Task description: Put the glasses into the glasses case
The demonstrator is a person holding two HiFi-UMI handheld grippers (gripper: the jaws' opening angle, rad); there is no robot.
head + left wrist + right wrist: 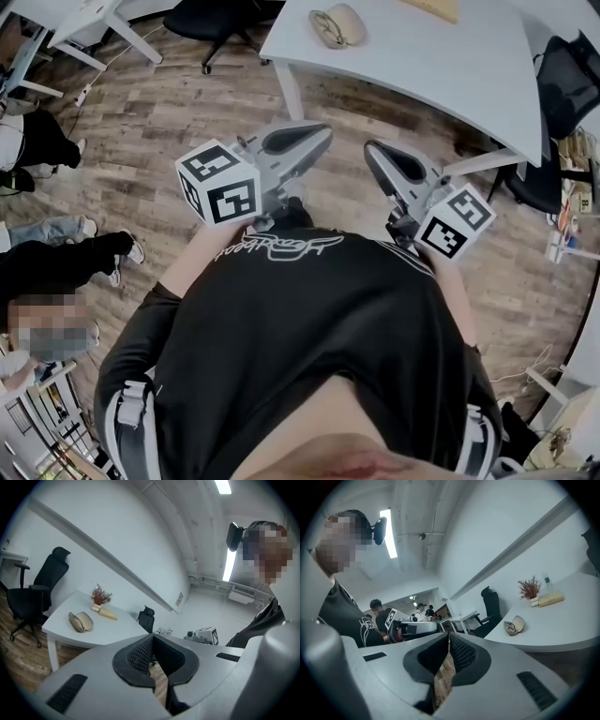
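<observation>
An open beige glasses case point(348, 22) lies on the white table point(441, 66), well ahead of me. The glasses point(325, 27) rest at the case's left side; I cannot tell whether they sit inside it. The case also shows in the left gripper view point(81, 621) and the right gripper view point(514, 626). I hold both grippers close to my chest, away from the table, over the wooden floor. The left gripper point(324, 134) point(152, 637) is shut with nothing between its jaws. The right gripper point(371, 149) point(449, 635) is shut and empty too.
A dried plant in a small vase point(100, 596) and a pale yellow block point(108, 614) stand on the table behind the case. Black office chairs point(43, 584) point(566, 77) flank the table. People's legs and shoes point(66, 255) are at my left.
</observation>
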